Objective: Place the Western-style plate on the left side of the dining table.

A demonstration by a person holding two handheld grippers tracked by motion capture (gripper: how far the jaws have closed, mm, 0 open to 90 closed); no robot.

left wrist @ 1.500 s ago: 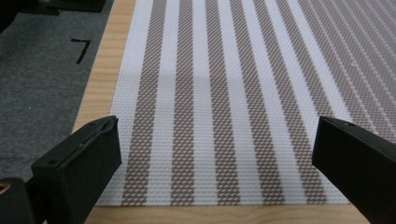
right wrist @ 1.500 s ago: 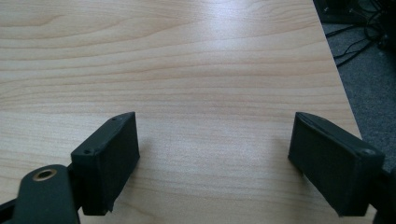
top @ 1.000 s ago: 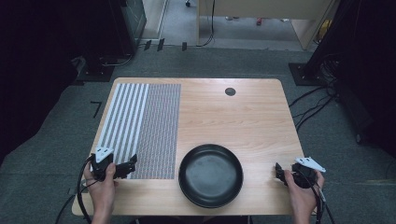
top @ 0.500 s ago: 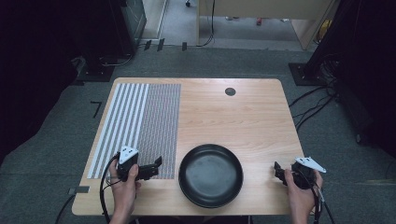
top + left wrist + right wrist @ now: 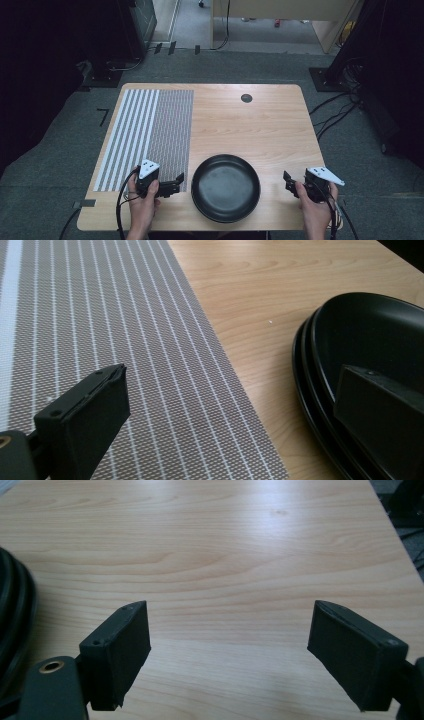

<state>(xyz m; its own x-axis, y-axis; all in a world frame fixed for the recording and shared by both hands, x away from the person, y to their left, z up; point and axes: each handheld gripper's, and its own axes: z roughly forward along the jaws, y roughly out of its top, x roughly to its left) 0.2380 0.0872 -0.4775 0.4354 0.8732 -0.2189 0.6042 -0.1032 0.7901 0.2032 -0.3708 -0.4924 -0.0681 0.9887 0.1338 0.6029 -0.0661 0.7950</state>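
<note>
While both stand over the table (image 5: 240, 125): left gripper (image 5: 176, 182) — jaws wide, at 9 o'clock of two stacked black plates (image 5: 225, 187); right gripper (image 5: 287, 181) — wide, at 3 o'clock; one striped mat (image 5: 150, 130).

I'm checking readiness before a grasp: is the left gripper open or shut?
Open. In the left gripper view, the left gripper has its jaws wide apart, one over the striped placemat, the other before the black plates, nothing between.
</note>
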